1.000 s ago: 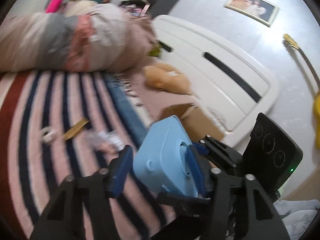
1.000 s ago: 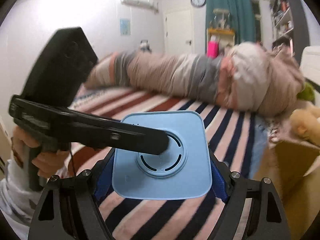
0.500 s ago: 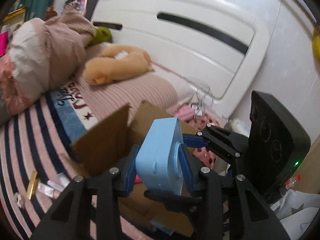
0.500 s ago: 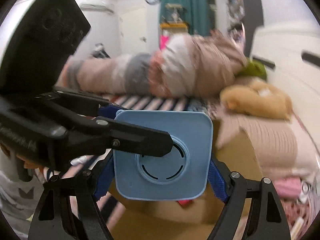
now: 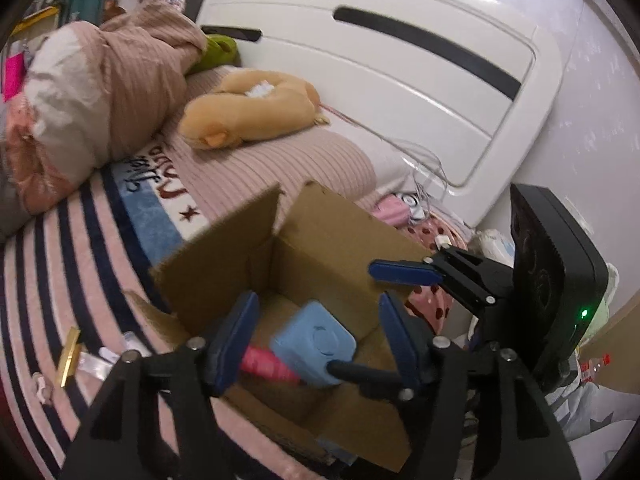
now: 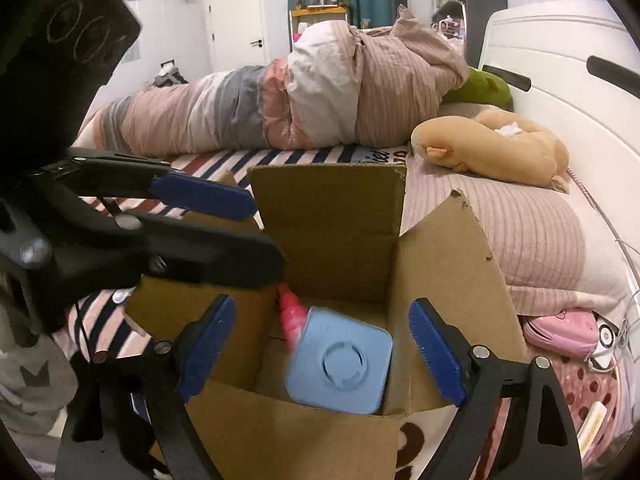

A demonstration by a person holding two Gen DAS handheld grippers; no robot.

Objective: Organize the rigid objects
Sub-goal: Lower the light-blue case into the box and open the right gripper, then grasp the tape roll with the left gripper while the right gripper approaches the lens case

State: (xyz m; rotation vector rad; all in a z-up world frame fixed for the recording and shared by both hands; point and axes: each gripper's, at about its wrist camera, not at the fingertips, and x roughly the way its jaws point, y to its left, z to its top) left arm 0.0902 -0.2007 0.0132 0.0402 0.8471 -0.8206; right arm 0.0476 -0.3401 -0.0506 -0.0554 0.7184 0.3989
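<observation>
A light blue square box (image 5: 314, 342) lies inside the open cardboard box (image 5: 332, 240) on the bed, next to a pink object (image 5: 264, 364). It also shows in the right wrist view (image 6: 340, 362), resting in the cardboard box (image 6: 444, 264) beside the pink object (image 6: 292, 314). My left gripper (image 5: 316, 340) is open above the cardboard box, its fingers either side of the blue box without touching it. My right gripper (image 6: 320, 354) is open too, straddling the blue box from above.
A tan plush toy (image 5: 248, 108) and a rolled striped duvet (image 5: 100, 92) lie on the bed by the white headboard (image 5: 400, 72). A gold strip (image 5: 68, 354) and small white items lie on the striped sheet. A pink case (image 6: 560, 332) sits by the pillow.
Both grippers carried the blue box from over the striped sheet to the cardboard box, then opened. The blue box dropped into the cardboard box.
</observation>
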